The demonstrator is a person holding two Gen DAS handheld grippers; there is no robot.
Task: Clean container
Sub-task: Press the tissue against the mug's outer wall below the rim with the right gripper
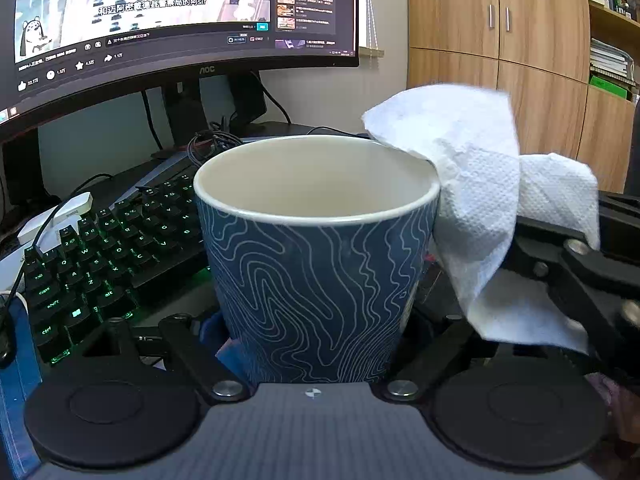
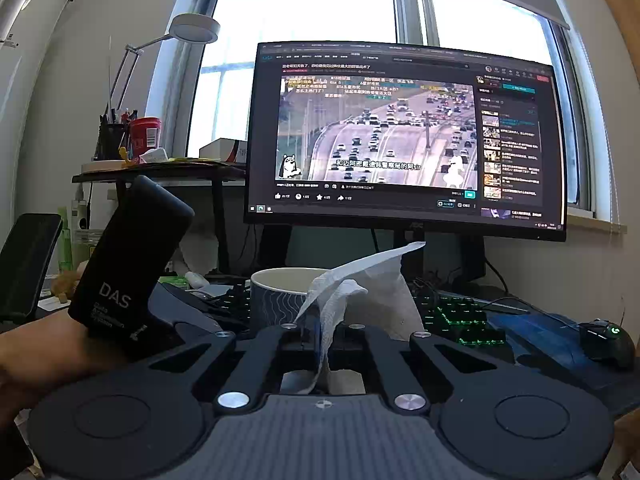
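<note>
A blue cup with a white wavy-line pattern and a cream inside stands upright between the jaws of my left gripper, which is shut on its lower body. The cup looks empty inside. My right gripper is shut on a crumpled white paper towel. The paper towel drapes over the cup's right rim and down its outer wall. In the right wrist view the cup sits just ahead and left of the towel, beside the left gripper's black body, which a hand holds.
A lit keyboard lies left of the cup, under a monitor that plays a video. A mouse sits at the far right on a blue mat. Wooden cupboards stand behind. A desk lamp and a cluttered shelf are at the left.
</note>
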